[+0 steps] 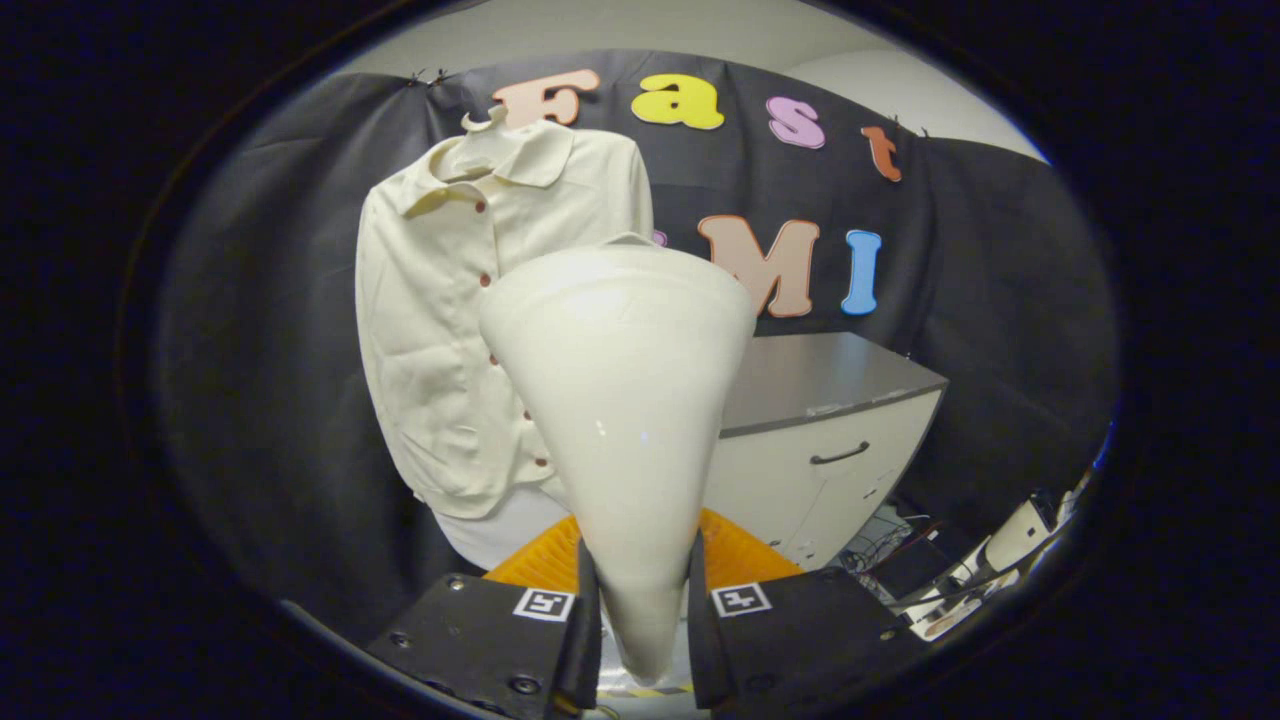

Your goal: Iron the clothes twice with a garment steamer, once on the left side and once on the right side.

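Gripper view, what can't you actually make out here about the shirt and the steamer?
- Shirt: its right side and lower hem, hidden behind the steamer held between the fingers.
- Steamer: its front plate, which faces away towards the shirt.
- Gap between steamer and shirt: cannot tell whether they touch.
- Cabinet: its left part, hidden by the steamer.

The steamer (620,400), clamped between both fingers of the gripper (645,610), blocks the way straight ahead. Beyond it to the left hangs the shirt (450,300) (its right part hidden behind the steamer). The cabinet (830,440) stands on the right, near the shirt.
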A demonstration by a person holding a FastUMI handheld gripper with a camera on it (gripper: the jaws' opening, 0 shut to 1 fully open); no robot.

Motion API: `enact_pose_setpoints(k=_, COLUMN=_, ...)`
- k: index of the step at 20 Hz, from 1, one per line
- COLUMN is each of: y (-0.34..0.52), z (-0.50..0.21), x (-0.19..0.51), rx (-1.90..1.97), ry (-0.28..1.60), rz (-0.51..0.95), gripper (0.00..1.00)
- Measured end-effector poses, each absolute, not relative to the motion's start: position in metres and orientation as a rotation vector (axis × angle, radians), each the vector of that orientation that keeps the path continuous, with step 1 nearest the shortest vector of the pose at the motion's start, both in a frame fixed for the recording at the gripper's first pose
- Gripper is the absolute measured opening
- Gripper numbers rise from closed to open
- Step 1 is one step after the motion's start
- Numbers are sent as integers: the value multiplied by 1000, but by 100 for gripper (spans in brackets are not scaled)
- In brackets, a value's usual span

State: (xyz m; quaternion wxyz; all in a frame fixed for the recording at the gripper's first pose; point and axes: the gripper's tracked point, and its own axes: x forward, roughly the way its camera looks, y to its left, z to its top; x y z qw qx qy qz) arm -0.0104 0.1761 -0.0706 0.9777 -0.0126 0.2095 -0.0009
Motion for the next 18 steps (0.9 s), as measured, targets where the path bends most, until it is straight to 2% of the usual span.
enact_pose_setpoints(k=9, y=137, z=-3, x=-50, rx=10, ry=286, rz=51, gripper=35)
enact_pose_setpoints(k=18, y=99, z=19, x=-56, rx=4, ry=226, rz=78, gripper=35)
